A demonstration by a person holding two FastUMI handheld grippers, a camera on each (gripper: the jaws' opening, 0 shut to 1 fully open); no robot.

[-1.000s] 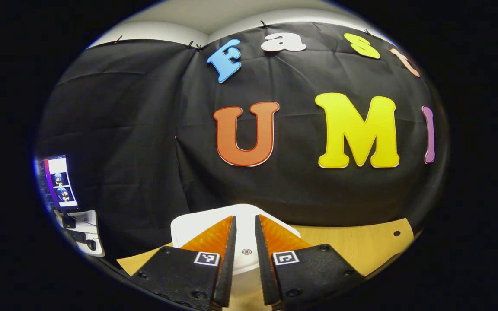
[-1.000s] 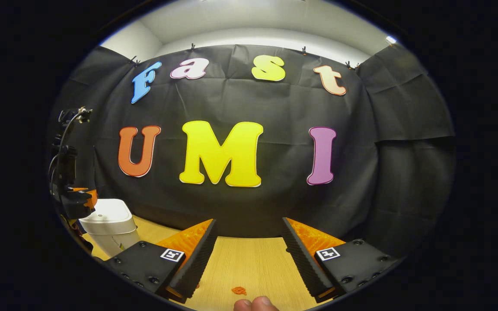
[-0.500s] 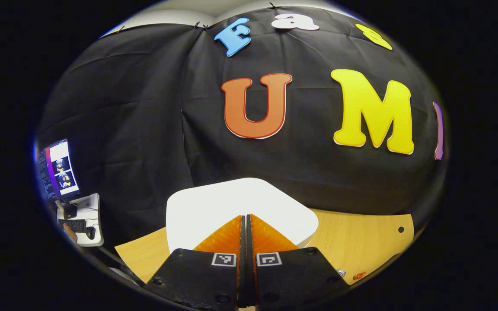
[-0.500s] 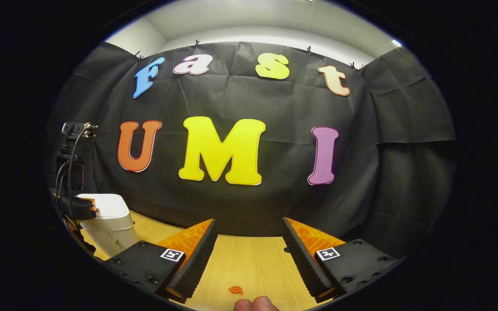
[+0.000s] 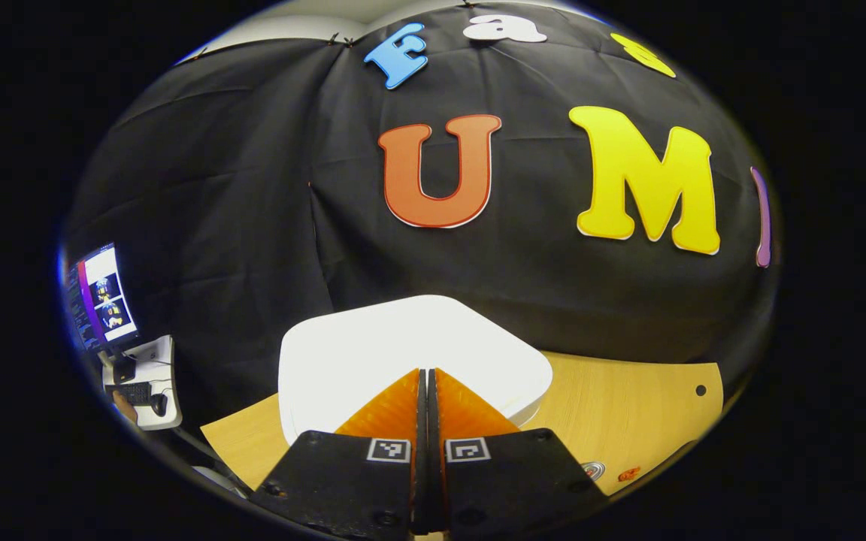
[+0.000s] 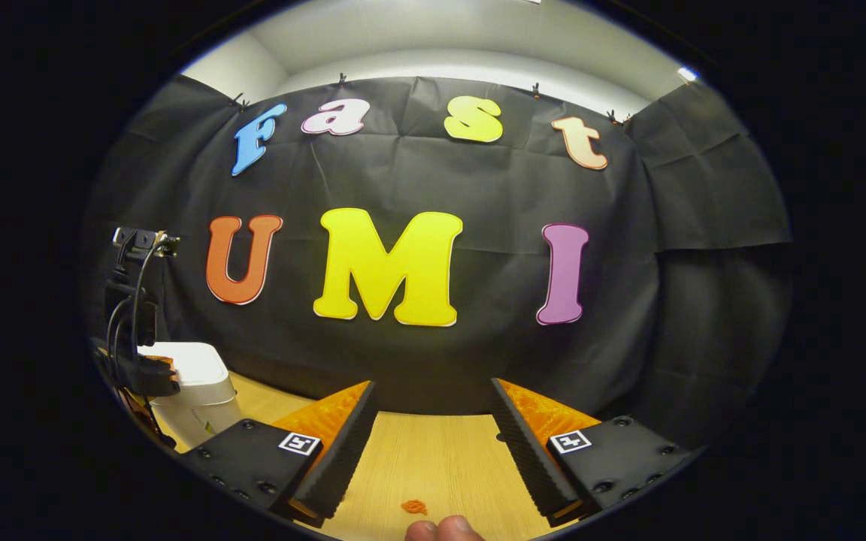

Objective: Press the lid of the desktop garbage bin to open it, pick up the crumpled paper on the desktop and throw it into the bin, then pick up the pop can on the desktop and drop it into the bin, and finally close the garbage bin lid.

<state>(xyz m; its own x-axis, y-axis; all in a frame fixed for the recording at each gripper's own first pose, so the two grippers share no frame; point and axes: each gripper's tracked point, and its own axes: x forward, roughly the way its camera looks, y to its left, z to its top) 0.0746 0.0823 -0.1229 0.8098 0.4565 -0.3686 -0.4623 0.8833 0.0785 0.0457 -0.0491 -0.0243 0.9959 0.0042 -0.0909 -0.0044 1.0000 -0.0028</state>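
While the lid (image 5: 403, 346) sits flat on the bin (image 6: 191, 391), nothing of the task looks done yet; first step, the press, is in hand.

Far left, left gripper view: a monitor (image 5: 98, 297) and a small side table (image 5: 149, 368) with a keyboard, outside the booth. Next along, the white lid, closed, on the left end of the desk (image 5: 628, 421). Left gripper (image 5: 425, 376) is right over it, fingers pressed together with nothing between them, tips at or on the lid's near part. Cannot tell if they actually touch. Right gripper view agrees: left gripper (image 6: 158, 374) sits at the bin's top, at the desk's left end.

Middle: bare wood. A small round sticker (image 5: 592, 470) and a tiny orange scrap (image 5: 628, 473) lie on the near right of the desk.

Right side: right gripper (image 6: 433, 421) hangs low over the desk, well apart from the bin, fingers spread wide, holding nothing. The orange scrap (image 6: 415, 507) lies on the wood below the gap. A fingertip (image 6: 444, 530) pokes in at the bottom edge.

Judgement: step one of four, not complete. Left: lid popping open, paper in, can in, lid shut. Paper and can likely sit nearer than either camera looks. Right gripper looks staged for the paper pickup.
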